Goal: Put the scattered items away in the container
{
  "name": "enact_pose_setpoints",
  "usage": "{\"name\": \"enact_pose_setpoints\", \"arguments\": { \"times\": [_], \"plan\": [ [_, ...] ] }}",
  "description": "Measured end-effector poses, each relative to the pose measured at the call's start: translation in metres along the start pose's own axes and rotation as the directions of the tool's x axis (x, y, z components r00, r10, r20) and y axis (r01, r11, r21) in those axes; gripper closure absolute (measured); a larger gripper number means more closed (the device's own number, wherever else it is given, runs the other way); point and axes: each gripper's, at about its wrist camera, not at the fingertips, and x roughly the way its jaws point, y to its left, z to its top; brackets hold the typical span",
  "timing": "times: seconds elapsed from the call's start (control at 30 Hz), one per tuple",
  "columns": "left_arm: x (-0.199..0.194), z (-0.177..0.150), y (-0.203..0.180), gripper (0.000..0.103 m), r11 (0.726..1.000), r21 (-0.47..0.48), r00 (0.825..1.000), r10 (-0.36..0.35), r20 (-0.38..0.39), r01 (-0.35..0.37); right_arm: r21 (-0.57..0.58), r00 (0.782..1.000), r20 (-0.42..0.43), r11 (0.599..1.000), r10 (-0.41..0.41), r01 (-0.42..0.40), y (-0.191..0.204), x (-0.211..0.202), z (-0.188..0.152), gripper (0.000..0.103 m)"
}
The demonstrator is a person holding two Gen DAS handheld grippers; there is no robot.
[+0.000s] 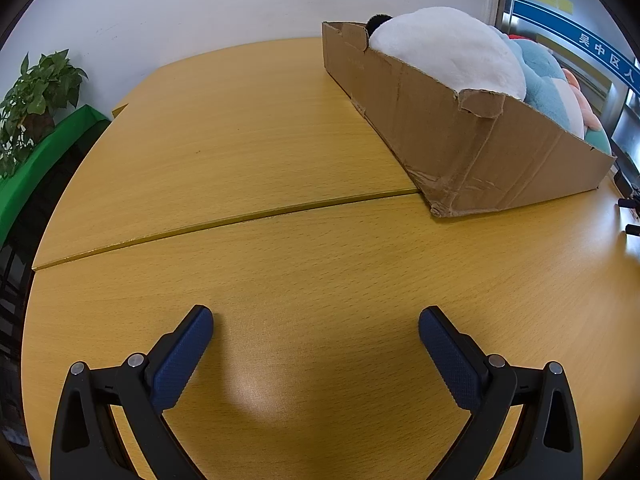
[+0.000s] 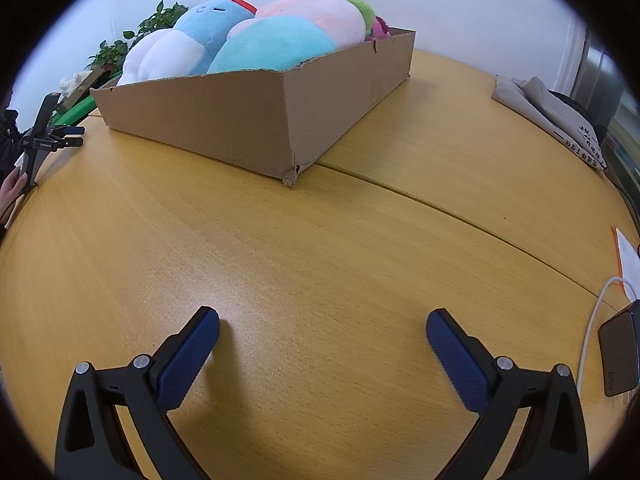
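Note:
A shallow cardboard box (image 1: 460, 136) sits on the wooden table (image 1: 248, 128), up and to the right of my left gripper (image 1: 316, 322), which is open and holds nothing. The box is heaped with plush toys: a white one (image 1: 444, 48), a pale blue one (image 1: 548, 80) and a pink one (image 1: 586, 108). In the right wrist view the same box (image 2: 240, 120) lies ahead and slightly left of my right gripper (image 2: 323, 324), also open and empty. A blue plush (image 2: 276, 44), a white and blue plush (image 2: 176, 52) and a pink plush (image 2: 316, 8) rise above its rim. The left gripper (image 2: 68, 136) shows at the far left, beside a hand (image 2: 12, 192).
A seam (image 1: 240, 220) runs across the tabletop. A potted plant (image 1: 36, 96) and a green surface (image 1: 44, 160) stand past the table's left edge. At the right, a grey folded cloth (image 2: 552, 116), a phone (image 2: 620, 356) with a white cable (image 2: 596, 316) and papers (image 2: 628, 260).

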Motion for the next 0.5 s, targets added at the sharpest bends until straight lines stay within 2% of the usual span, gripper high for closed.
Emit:
{"name": "enact_pose_setpoints", "arguments": {
  "times": [0.13,0.3,0.5],
  "plan": [
    [-0.003,-0.005,0.001,0.000,1.000,0.001,1.000,-0.002,0.000,0.002,0.009,1.000,0.000,1.000,-0.006,0.006,0.000,-0.001,-0.002,0.000],
    [-0.005,-0.009,0.007,0.000,1.000,-0.001,1.000,0.000,-0.001,0.000,-0.031,1.000,0.000,0.999,0.025,-0.025,-0.004,-0.001,-0.003,0.000],
    [-0.006,-0.004,0.013,0.000,0.999,0.033,1.000,-0.023,-0.005,0.023,-0.053,0.999,0.000,0.998,0.041,-0.041,-0.012,0.004,0.002,0.000]
  ]
}}
